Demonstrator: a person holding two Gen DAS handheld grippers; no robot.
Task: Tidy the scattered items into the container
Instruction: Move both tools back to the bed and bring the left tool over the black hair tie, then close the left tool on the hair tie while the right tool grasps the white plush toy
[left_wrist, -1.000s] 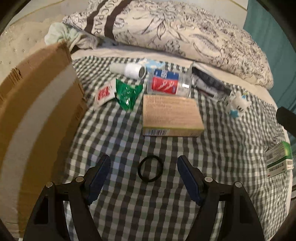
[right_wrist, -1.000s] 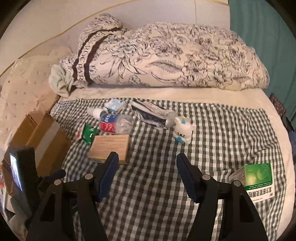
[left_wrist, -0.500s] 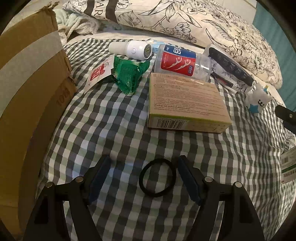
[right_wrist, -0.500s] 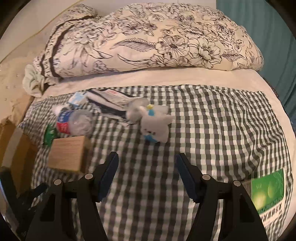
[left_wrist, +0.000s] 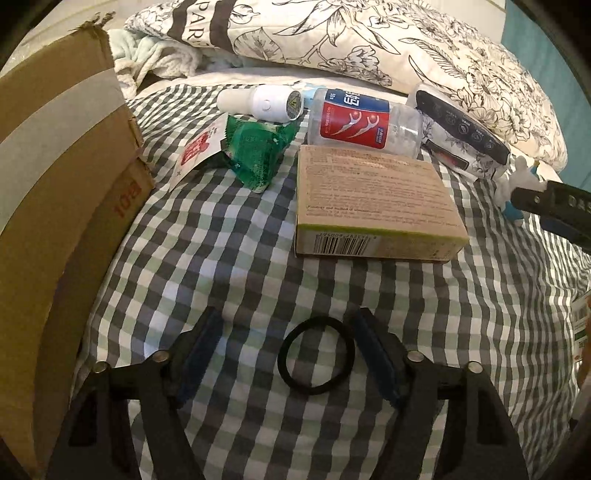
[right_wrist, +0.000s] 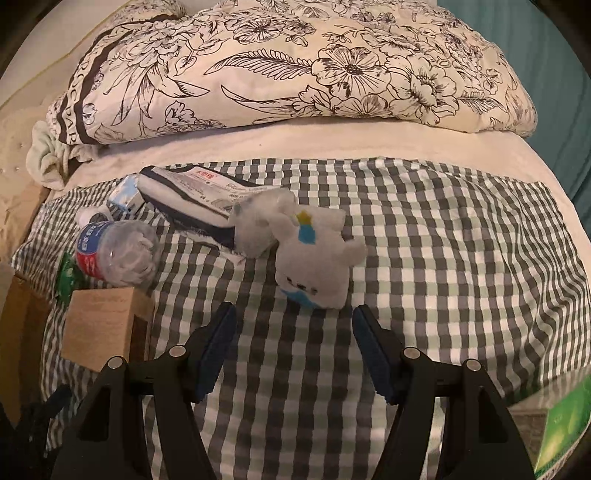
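I bracket the black hair tie (left_wrist: 316, 355) with my left gripper (left_wrist: 286, 345), its jaws closing but not yet pressing, since the cardboard box (left_wrist: 55, 177) sits just left. My right gripper (right_wrist: 293, 345) gapes empty before the plush toy (right_wrist: 314, 258).

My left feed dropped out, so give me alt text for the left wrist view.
The left gripper, jaws closing, straddles a black elastic hair tie lying on green checked cloth, pads not yet pressing. Beyond lie a tan cardboard carton and a clear floss-pick jar; a brown cardboard box stands left.
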